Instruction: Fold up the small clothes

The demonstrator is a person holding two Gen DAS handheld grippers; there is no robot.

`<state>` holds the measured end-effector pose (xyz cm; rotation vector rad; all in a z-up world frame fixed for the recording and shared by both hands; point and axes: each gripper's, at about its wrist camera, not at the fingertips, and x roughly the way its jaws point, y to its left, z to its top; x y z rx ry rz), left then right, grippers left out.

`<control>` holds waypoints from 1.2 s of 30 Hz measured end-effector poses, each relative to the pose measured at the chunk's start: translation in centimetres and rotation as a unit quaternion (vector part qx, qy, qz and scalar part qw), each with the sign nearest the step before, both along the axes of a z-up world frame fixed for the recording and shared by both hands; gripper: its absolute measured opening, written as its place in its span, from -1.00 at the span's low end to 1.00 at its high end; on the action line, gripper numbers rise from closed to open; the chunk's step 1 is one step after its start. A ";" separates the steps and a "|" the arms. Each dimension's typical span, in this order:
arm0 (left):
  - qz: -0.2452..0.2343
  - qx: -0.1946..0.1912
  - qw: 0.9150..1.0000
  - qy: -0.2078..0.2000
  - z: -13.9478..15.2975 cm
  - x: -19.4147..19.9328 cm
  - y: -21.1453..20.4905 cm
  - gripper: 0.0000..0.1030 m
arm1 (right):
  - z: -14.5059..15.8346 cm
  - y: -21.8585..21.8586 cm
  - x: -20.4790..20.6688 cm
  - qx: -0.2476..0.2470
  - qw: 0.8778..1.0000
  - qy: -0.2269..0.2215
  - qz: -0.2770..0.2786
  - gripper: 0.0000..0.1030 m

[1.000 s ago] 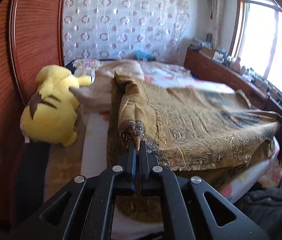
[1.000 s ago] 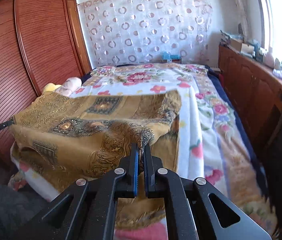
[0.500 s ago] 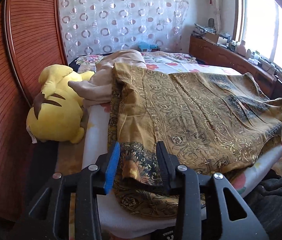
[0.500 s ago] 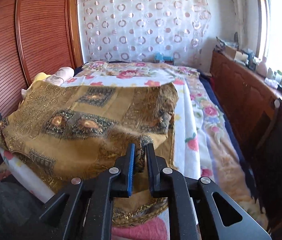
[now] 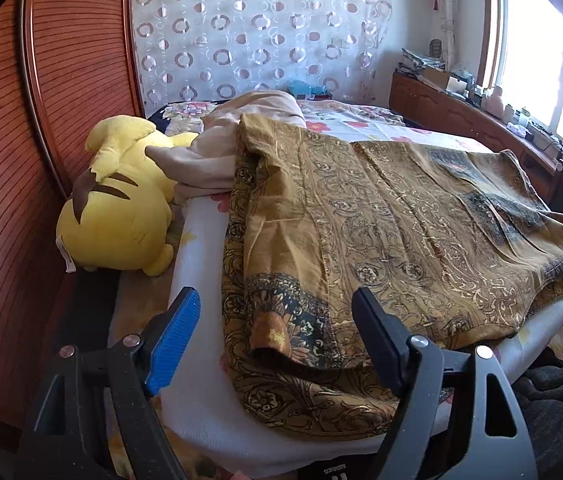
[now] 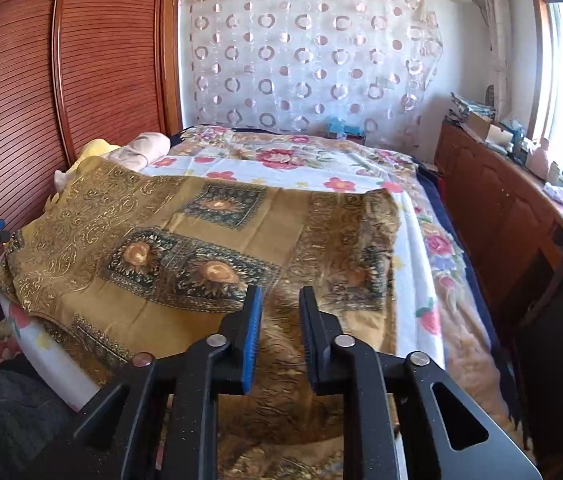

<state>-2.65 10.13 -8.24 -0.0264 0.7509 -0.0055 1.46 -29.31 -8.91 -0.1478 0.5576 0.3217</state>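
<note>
1. Two grippers have both just been opening their fingers. The left gripper (image 5: 275,334) stands wide and released, with the garment's near corner lying loose between the fingers, and no pad presses on it.
2. The right gripper (image 6: 280,334) is parted only a little. Cloth shows in the gap between its fingers, but the pads look clear of it, so I judge it released as well.
3. The task's thing, a gold patterned garment (image 5: 381,232), lies spread over the near end of the bed (image 6: 313,168). In the right wrist view it fills the frame from 9 o'clock to the centre, with the flowered bedding bare toward 12 and 2 o'clock.
4. Done so far, judging by how it lies: one fold seems laid. An upper layer with dark sunflower squares rests flat over a lower layer that pokes out along the near edge.
5. Left to do: the bundle is still broad and its near hem hangs unevenly, so further folds and some smoothing look needed.
6. At 9 o'clock in the left wrist view sits a yellow plush toy (image 5: 117,216), and just beside it a beige cloth (image 5: 217,152) touches the garment's far edge, possibly another piece waiting.
</note>
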 end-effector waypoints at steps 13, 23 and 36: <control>0.031 -0.029 0.999 0.022 -2.5 0.3 1.8 0.53 | -4.1 1.9 3.3 -0.029 0.999 0.045 0.003 -0.32; 0.025 -0.052 0.998 0.029 -3.8 0.7 1.9 0.53 | -5.0 2.6 3.1 -0.017 1.000 0.015 -0.008 -0.23; 0.026 -0.058 0.998 0.021 -3.8 0.8 1.7 -0.07 | -5.7 2.8 2.6 -0.009 1.000 0.015 -0.008 -0.21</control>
